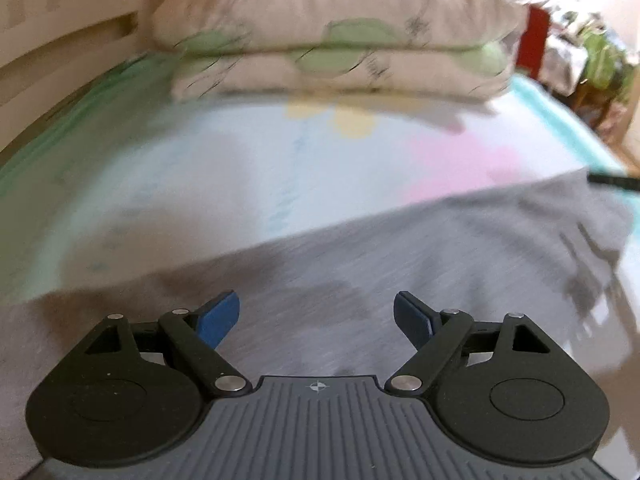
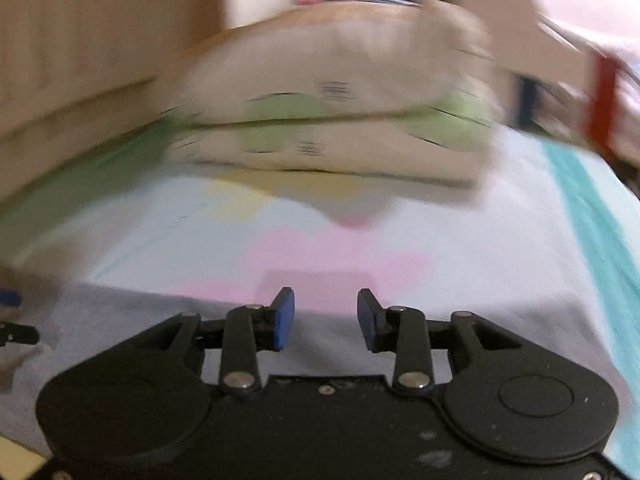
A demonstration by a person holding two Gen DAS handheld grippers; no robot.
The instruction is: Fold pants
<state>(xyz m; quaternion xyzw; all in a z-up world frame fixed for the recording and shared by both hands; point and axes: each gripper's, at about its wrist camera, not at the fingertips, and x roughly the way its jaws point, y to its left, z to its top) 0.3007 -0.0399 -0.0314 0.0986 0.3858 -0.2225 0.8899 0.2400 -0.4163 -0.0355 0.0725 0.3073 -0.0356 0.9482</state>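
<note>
Grey pants [image 1: 400, 248] lie flat on the bed, their far edge running diagonally up to the right in the left wrist view. My left gripper [image 1: 316, 316] is open and empty, its blue pads [image 1: 218, 318] just above the grey fabric. In the right wrist view the pants [image 2: 160, 320] show as pale grey cloth under and left of my right gripper [image 2: 326, 316]. That gripper is open and empty, over the cloth's far edge. Both views are blurred.
A pastel bedsheet [image 1: 248, 168] covers the bed. Two stacked floral pillows [image 1: 332, 40] lie at the head, also in the right wrist view [image 2: 332, 120]. A wooden bed rail [image 1: 48, 52] runs along the left. The other gripper's tip [image 2: 12, 320] shows at far left.
</note>
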